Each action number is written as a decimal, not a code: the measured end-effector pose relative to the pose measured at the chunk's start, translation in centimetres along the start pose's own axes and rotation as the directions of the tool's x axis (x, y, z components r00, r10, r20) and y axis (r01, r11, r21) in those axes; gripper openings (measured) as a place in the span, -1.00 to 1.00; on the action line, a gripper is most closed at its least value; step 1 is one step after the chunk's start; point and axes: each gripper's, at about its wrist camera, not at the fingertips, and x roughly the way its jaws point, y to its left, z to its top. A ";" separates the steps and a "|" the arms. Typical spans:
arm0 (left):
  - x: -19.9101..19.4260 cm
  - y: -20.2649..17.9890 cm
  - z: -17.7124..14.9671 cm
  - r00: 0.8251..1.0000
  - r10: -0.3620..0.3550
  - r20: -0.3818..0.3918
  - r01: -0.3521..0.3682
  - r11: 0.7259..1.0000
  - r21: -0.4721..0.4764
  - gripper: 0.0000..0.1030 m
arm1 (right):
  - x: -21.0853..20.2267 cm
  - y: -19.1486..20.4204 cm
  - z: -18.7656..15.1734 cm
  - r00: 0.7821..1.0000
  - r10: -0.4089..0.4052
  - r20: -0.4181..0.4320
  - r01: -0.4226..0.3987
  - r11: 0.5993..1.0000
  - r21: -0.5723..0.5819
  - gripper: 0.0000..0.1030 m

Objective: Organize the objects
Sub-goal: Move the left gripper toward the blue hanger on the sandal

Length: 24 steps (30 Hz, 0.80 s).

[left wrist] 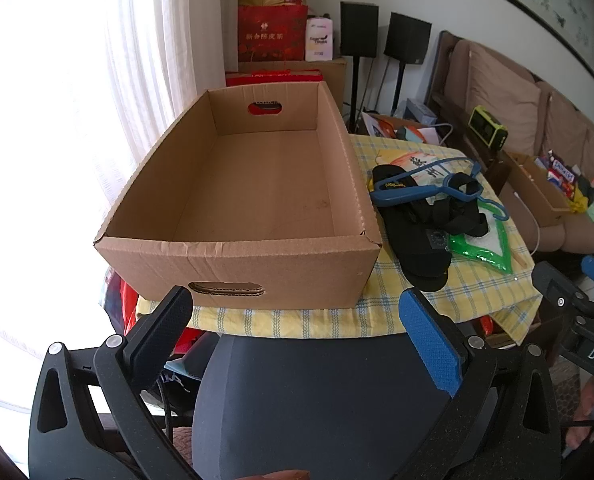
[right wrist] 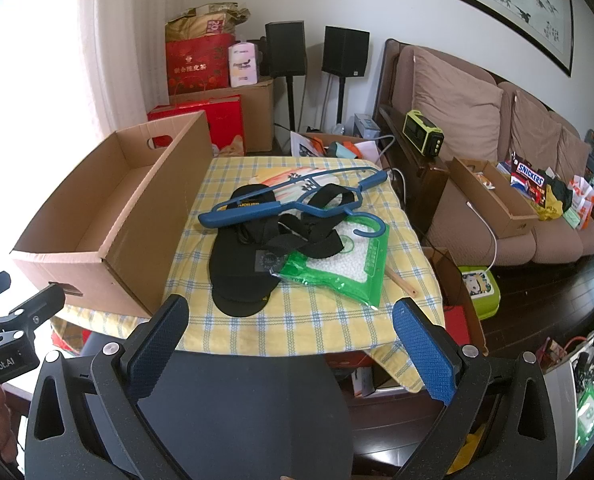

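Right wrist view: your right gripper (right wrist: 291, 318) is spread wide, nothing in it, blue plastic hanger (right wrist: 293, 199) and black strappy sandals (right wrist: 257, 256) heaped ahead, empty brown cardboard box (right wrist: 109, 216) waiting ahead-left for loading.

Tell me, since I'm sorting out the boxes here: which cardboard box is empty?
The large cardboard box on the yellow checked tablecloth, left of the black sandals; its floor is bare. The smaller box on the sofa has something inside, and the one behind carries packages on top.
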 end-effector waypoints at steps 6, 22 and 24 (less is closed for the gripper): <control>0.3 -0.1 0.1 1.000 -0.001 -0.004 0.001 1.000 0.016 1.00 | 0.2 0.0 0.0 1.000 -0.001 -0.004 0.001 1.000 0.002 1.00; 0.6 -2.4 3.3 0.986 -0.149 0.076 0.148 0.989 0.021 1.00 | 1.8 -5.1 0.8 0.999 -0.036 0.024 0.035 0.998 0.045 0.99; 0.9 -2.8 4.1 0.983 -0.162 0.081 0.161 0.987 0.025 1.00 | 2.1 -6.0 1.1 0.998 -0.053 0.027 0.051 0.997 0.059 0.99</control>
